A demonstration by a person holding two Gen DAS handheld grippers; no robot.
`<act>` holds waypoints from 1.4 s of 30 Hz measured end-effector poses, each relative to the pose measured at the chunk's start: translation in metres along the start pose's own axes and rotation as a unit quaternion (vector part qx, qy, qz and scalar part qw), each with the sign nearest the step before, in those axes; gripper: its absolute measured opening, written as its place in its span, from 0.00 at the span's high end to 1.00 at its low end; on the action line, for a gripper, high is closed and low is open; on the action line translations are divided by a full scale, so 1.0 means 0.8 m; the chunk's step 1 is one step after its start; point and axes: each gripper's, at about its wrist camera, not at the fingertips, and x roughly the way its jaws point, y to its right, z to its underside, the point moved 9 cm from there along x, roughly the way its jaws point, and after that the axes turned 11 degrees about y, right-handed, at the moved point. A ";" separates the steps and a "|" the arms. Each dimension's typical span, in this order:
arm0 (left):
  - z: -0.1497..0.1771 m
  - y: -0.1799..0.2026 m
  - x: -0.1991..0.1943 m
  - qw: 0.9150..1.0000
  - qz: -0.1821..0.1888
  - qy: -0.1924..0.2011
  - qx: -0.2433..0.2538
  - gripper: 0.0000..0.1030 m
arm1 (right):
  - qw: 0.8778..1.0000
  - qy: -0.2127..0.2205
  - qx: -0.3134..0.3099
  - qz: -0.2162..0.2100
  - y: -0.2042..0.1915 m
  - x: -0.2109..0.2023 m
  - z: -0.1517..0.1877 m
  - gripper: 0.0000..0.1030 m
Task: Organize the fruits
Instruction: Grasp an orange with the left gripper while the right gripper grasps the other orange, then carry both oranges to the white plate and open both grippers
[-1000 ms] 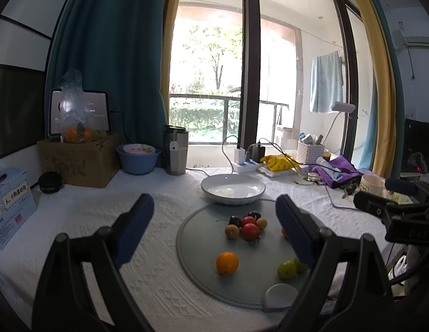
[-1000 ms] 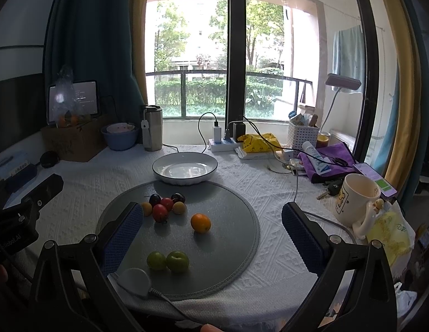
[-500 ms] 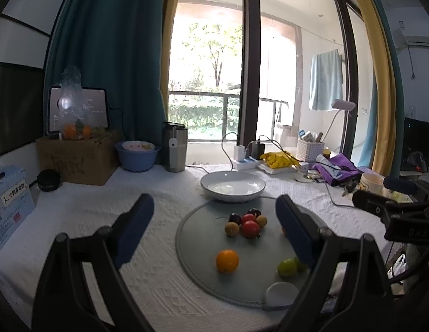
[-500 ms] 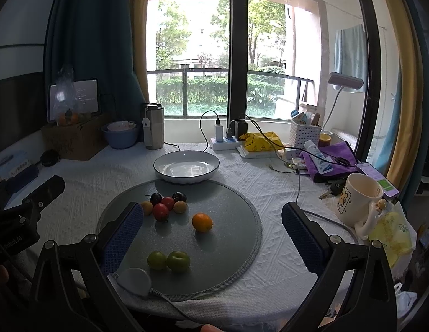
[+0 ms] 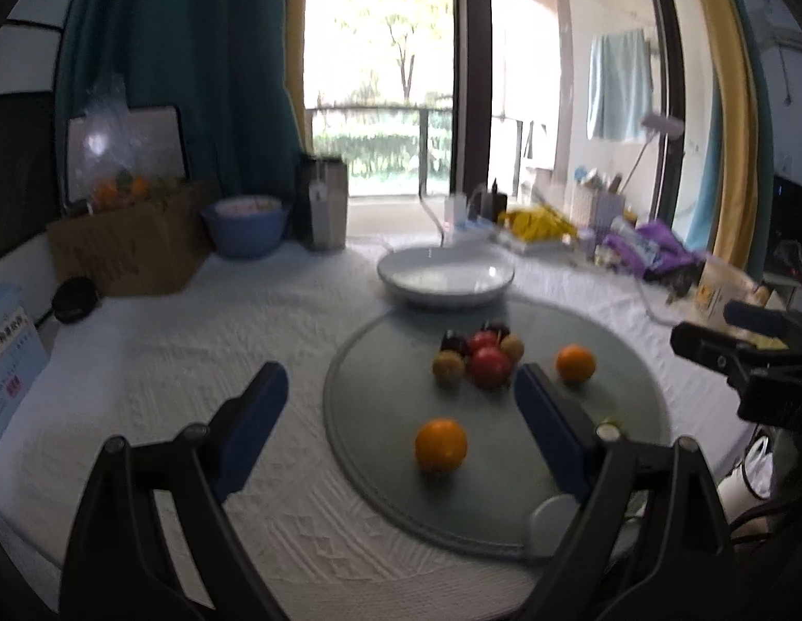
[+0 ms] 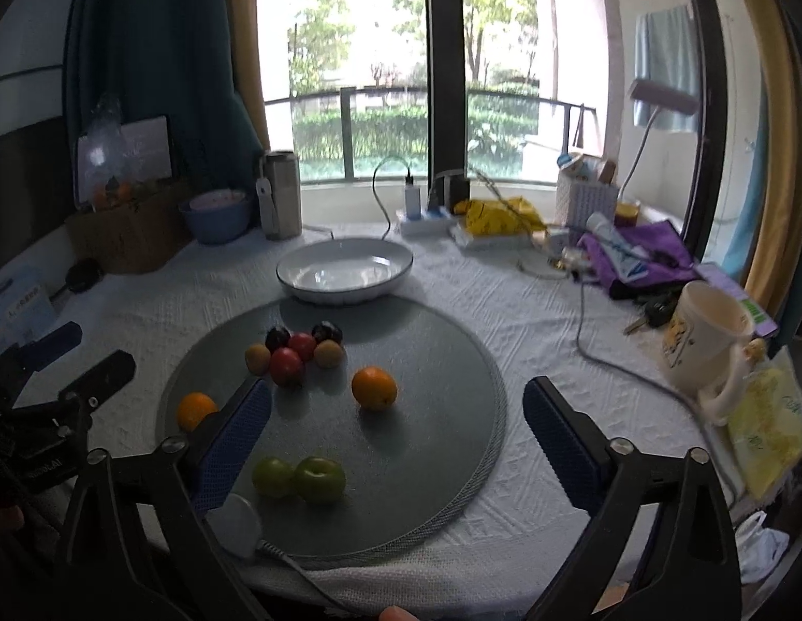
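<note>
A round grey mat (image 6: 442,414) holds loose fruit. An orange (image 6: 374,388) lies at its middle, a second orange (image 6: 195,410) at its left edge, two green fruits (image 6: 300,477) near the front, and a cluster of small red, dark and yellow fruits (image 6: 297,352) at the back. An empty white bowl (image 6: 345,269) stands just behind the mat. My left gripper (image 5: 401,414) is open above the near orange (image 5: 440,444). My right gripper (image 6: 395,440) is open and empty over the mat's front.
A white mug (image 6: 703,341) and a yellow bag (image 6: 768,429) stand at the right. A cable (image 6: 623,362) crosses the tablecloth. A blue bowl (image 6: 214,217), steel flask (image 6: 281,196) and cardboard box (image 6: 126,238) line the back left. A white disc (image 6: 234,522) lies on the mat's front edge.
Both grippers have moved forward and lower toward the mat. The left view has swung so the cluster and both oranges sit closer. Both stay open.
</note>
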 end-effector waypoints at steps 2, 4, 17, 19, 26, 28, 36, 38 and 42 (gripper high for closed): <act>0.011 0.001 0.012 1.000 0.004 -0.020 0.002 0.13 | 1.000 -0.012 0.000 -0.004 -0.001 0.014 0.007 0.09; 0.023 0.006 0.024 0.999 0.012 -0.042 0.010 0.13 | 1.000 -0.028 0.003 -0.011 -0.003 0.030 0.015 0.12; 0.084 0.029 0.079 0.985 0.035 -0.164 0.026 0.51 | 0.991 -0.116 0.013 -0.067 -0.015 0.110 0.047 0.35; 0.088 0.030 0.082 0.984 0.038 -0.174 0.025 0.57 | 0.989 -0.127 0.014 -0.074 -0.017 0.118 0.050 0.39; 0.089 0.029 0.087 0.981 0.042 -0.186 0.024 0.67 | 0.984 -0.157 0.011 -0.088 -0.021 0.135 0.060 0.61; 0.088 0.027 0.091 0.981 0.041 -0.188 0.022 0.67 | 0.983 -0.161 0.007 -0.086 -0.021 0.139 0.061 0.65; 0.067 0.021 0.105 0.983 0.044 -0.179 0.017 0.67 | 0.983 -0.155 -0.007 -0.094 -0.025 0.141 0.050 0.65; 0.059 0.020 0.112 0.983 0.046 -0.175 0.015 0.67 | 0.984 -0.152 -0.007 -0.093 -0.023 0.143 0.044 0.65; 0.042 0.021 0.126 0.985 0.051 -0.165 0.014 0.67 | 0.985 -0.142 -0.009 -0.092 -0.020 0.149 0.027 0.65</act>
